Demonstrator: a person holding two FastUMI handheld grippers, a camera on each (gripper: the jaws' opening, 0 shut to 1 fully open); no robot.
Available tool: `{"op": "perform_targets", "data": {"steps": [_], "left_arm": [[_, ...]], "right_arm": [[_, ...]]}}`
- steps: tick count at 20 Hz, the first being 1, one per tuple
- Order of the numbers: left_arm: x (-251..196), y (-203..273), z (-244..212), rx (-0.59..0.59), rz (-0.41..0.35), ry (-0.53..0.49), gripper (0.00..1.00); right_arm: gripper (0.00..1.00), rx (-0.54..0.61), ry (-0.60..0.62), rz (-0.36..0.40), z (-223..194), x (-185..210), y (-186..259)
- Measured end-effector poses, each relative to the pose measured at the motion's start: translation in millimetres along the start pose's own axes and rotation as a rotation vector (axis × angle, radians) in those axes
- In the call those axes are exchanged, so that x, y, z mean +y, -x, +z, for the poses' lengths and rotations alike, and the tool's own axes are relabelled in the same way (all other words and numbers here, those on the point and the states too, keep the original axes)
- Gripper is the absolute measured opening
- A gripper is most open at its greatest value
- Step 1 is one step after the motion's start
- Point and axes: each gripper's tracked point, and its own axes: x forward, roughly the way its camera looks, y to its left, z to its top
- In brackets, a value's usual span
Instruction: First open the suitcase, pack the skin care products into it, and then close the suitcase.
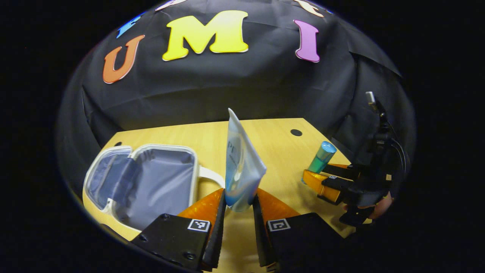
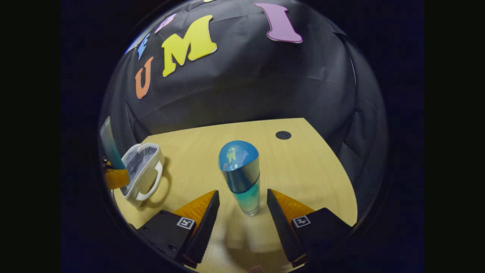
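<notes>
My left gripper (image 1: 239, 203) is shut on the lower end of a white and blue skincare tube (image 1: 239, 167), which stands upright in the fingers. Left of it, a small white suitcase (image 1: 146, 182) lies open on the wooden table (image 1: 273, 140), showing its grey lining. In the right gripper view a teal bottle (image 2: 242, 178) with a blue cap stands upright on the table (image 2: 303, 170). My right gripper (image 2: 242, 206) is open, one finger on each side of the bottle with small gaps. The suitcase (image 2: 146, 170) and the tube (image 2: 110, 146) sit at the far left there.
A round black hole (image 1: 296, 132) marks the table's back right part, also seen as a dark disc (image 2: 283, 135). The black cloth wall closes the back and sides. A hand holds the right gripper (image 1: 337, 184) near the table's right edge.
</notes>
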Motion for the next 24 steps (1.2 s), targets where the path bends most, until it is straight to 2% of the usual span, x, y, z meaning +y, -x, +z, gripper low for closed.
{"op": "perform_targets", "data": {"steps": [1,2,5,7,8,11,13,14,16,18,20,23,24], "left_arm": [[13,5,-2,0.006,0.02,0.001,0.41],[28,9,-7,0.019,0.038,-0.002,0.41],[73,22,-14,0.032,0.093,0.01,0.41],[102,26,-15,0.036,0.123,0.01,0.41],[117,25,-17,0.042,0.132,0.012,0.41],[161,16,-28,0.082,0.158,0.015,0.41],[184,11,-47,0.136,0.177,0.019,0.41],[195,8,-58,0.173,0.193,0.031,0.41],[210,5,-76,0.219,0.208,0.078,0.41],[214,0,-90,0.276,0.209,0.101,0.41],[222,-3,-105,0.351,0.232,0.091,0.41],[221,-7,-110,0.429,0.246,0.093,0.41],[222,-8,-114,0.458,0.258,0.093,0.41]], "right_arm": [[0.72,0.005,-0.01,-0.007,0,0,-5],[0.63,0.005,-0.021,-0.016,0,-1,-8],[0.61,-0.003,-0.023,-0.075,2,-8,-13],[0.41,0.002,-0.009,-0.11,5,-13,-11],[0.37,0.01,-0.024,-0.118,6,-12,-7],[0.34,0.013,-0.051,-0.109,18,0,19],[0.31,0.005,-0.054,-0.076,26,15,47],[0.34,0.006,-0.059,-0.059,29,23,62],[0.34,0.013,-0.07,-0.048,29,31,90],[0.31,0.021,-0.099,-0.035,28,38,113],[0.34,0.024,-0.12,-0.025,28,43,131],[0.31,0.008,-0.123,-0.001,37,47,148],[0.34,-0.001,-0.12,0.006,41,47,151]]}}
